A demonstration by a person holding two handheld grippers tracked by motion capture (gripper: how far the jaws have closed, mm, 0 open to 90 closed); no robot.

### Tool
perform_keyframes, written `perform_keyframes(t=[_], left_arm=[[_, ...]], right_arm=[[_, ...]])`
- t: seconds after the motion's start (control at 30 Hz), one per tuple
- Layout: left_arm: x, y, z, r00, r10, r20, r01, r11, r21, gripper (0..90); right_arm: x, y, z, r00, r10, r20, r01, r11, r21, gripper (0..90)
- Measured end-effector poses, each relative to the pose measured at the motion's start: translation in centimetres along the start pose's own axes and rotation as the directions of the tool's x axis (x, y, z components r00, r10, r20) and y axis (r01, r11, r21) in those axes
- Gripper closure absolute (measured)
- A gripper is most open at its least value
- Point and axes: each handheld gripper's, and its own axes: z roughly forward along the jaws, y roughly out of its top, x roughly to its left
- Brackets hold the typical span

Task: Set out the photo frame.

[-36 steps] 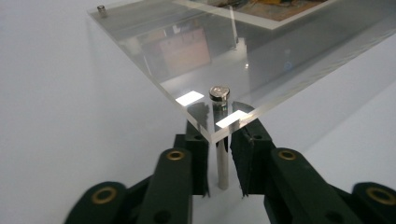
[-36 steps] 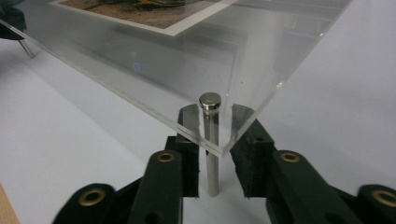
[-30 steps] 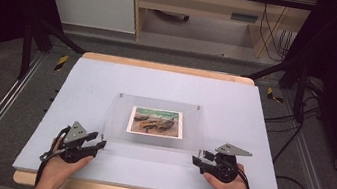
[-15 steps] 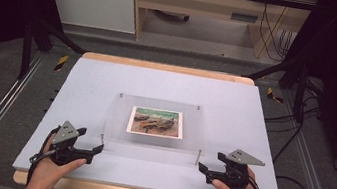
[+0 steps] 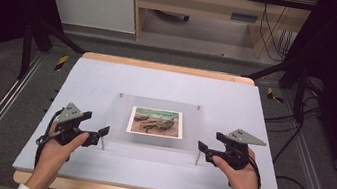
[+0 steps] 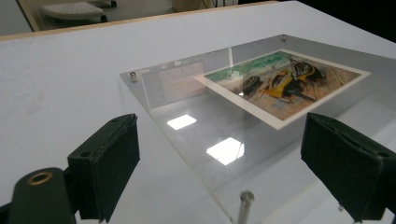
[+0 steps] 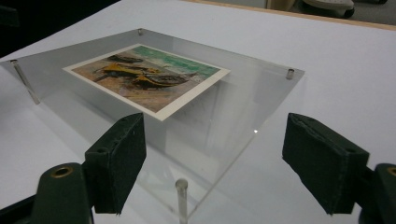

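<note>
- Left gripper point(image 5: 104, 132): we've just spread the jaws, nothing between them, tips just off the near-left post point(image 6: 245, 204).
- Acrylic frame point(image 5: 151, 145) mid-table point(image 5: 82, 81), picture point(image 5: 156, 122) inside; keep clear of the plate.
- Right gripper point(image 5: 202, 148): jaws wide but just easing in, nothing gripped; we back both off evenly.

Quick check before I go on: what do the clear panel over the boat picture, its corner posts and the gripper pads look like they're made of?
Clear panel: probably acrylic, maybe glass; glossy, it mirrors ceiling lights and shows the table through it.
Corner posts: likely polished metal, silvery and shiny.
Boat picture: matte printed card or paper with a white border.
Black pads on the left gripper: look like soft rubber or foam, dull and faintly textured.
</note>
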Motion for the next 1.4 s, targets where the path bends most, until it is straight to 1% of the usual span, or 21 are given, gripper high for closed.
perform_keyframes(t=[0.07,0.1,0.13,0.3,0.33,0.43,0.5,0.57,0.67,0.7,0.8,0.9,0.97,1.0,1.1,1.13,1.2,1.23,1.27,1.33,1.4], left_arm=[[0.1,0.2,0.3,1.0,0.001,0.0,-0.001,1.0,0.01,11.2],[0.1,0.4,0.6,1.0,0.007,-0.003,-0.007,0.9998,0.016,11.2],[0.0,0.4,0.9,0.9997,0.021,-0.008,-0.021,0.9995,0.023,11.1],[-0.1,-0.3,1.1,0.9998,-0.017,0.011,0.017,0.9993,0.033,11.6],[-0.2,-0.8,1.0,0.9995,-0.029,0.013,0.029,0.999,0.035,12.3],[-0.4,-1.3,1.0,0.9993,-0.035,0.016,0.034,0.9982,0.049,14.3],[-0.4,-1.6,1.1,0.9988,-0.048,0.009,0.047,0.9979,0.043,16.0],[-0.3,-1.6,1.1,0.9984,-0.056,0.01,0.056,0.9976,0.041,17.7],[0.2,-1.9,1.5,0.9943,-0.104,0.025,0.103,0.9935,0.048,19.6],[0.3,-2.0,1.6,0.9935,-0.11,0.029,0.108,0.9927,0.053,19.8],[0.4,-2.3,1.9,0.9892,-0.133,0.061,0.129,0.9894,0.067,21.6],[0.4,-2.4,2.0,0.9869,-0.143,0.075,0.137,0.9874,0.08,22.8],[0.5,-2.5,2.1,0.9853,-0.15,0.081,0.144,0.9864,0.079,23.0],[0.6,-2.6,2.2,0.9796,-0.177,0.095,0.169,0.9821,0.083,23.2],[0.8,-2.8,2.3,0.9665,-0.224,0.126,0.213,0.9726,0.093,24.2],[0.8,-2.8,2.3,0.9665,-0.224,0.126,0.213,0.9726,0.093,24.2],[1.0,-2.9,2.4,0.9575,-0.249,0.146,0.235,0.9664,0.104,24.6],[1.0,-2.9,2.4,0.9575,-0.249,0.146,0.235,0.9664,0.104,24.6],[1.1,-2.9,2.5,0.9539,-0.261,0.148,0.247,0.963,0.108,24.4],[1.2,-2.9,2.6,0.9532,-0.263,0.15,0.248,0.9625,0.11,24.4],[1.3,-2.9,2.7,0.9489,-0.275,0.155,0.259,0.959,0.115,24.1]], right_arm=[[-0.2,0.5,0.8,1.0,0.001,-0.009,-0.001,0.9997,0.023,24.7],[-0.2,0.5,0.8,1.0,0.001,-0.009,-0.001,0.9997,0.023,24.7],[-0.4,0.8,1.5,0.9999,0.003,-0.017,-0.003,0.9993,0.037,27.8],[-0.9,0.8,2.5,0.999,0.032,-0.031,-0.03,0.9977,0.061,30.1],[-1.0,0.6,2.7,0.9974,0.056,-0.045,-0.053,0.9969,0.058,31.0],[-1.1,0.3,2.8,0.9955,0.073,-0.061,-0.069,0.9951,0.071,31.1],[-1.1,0.0,2.9,0.9935,0.081,-0.08,-0.074,0.9938,0.083,31.1],[-1.1,-0.3,3.1,0.9938,0.077,-0.079,-0.069,0.9926,0.1,31.0],[-1.3,-0.5,3.3,0.9901,0.105,-0.093,-0.095,0.9893,0.111,30.9],[-1.2,-0.6,3.3,0.9882,0.121,-0.094,-0.109,0.9869,0.118,30.8],[-1.3,-0.8,3.6,0.9854,0.132,-0.107,-0.118,0.9845,0.13,30.5],[-1.3,-1.1,3.8,0.9836,0.143,-0.11,-0.126,0.9814,0.145,29.6],[-1.4,-1.2,3.8,0.9788,0.164,-0.123,-0.145,0.978,0.15,28.7],[-1.4,-1.2,3.9,0.977,0.169,-0.13,-0.149,0.9774,0.15,27.9],[-1.6,-1.3,4.0,0.9727,0.189,-0.135,-0.167,0.9739,0.153,27.1],[-1.6,-1.3,4.0,0.9727,0.189,-0.135,-0.167,0.9739,0.153,27.1],[-1.5,-1.3,4.0,0.9731,0.188,-0.133,-0.168,0.974,0.152,26.8],[-1.5,-1.3,4.0,0.9731,0.188,-0.133,-0.168,0.974,0.152,26.8],[-1.5,-1.3,4.0,0.9732,0.189,-0.131,-0.169,0.9739,0.152,26.6],[-1.4,-1.3,4.0,0.9733,0.192,-0.126,-0.172,0.9732,0.152,26.4],[-1.5,-1.4,4.0,0.9681,0.216,-0.127,-0.194,0.9669,0.166,25.7]])
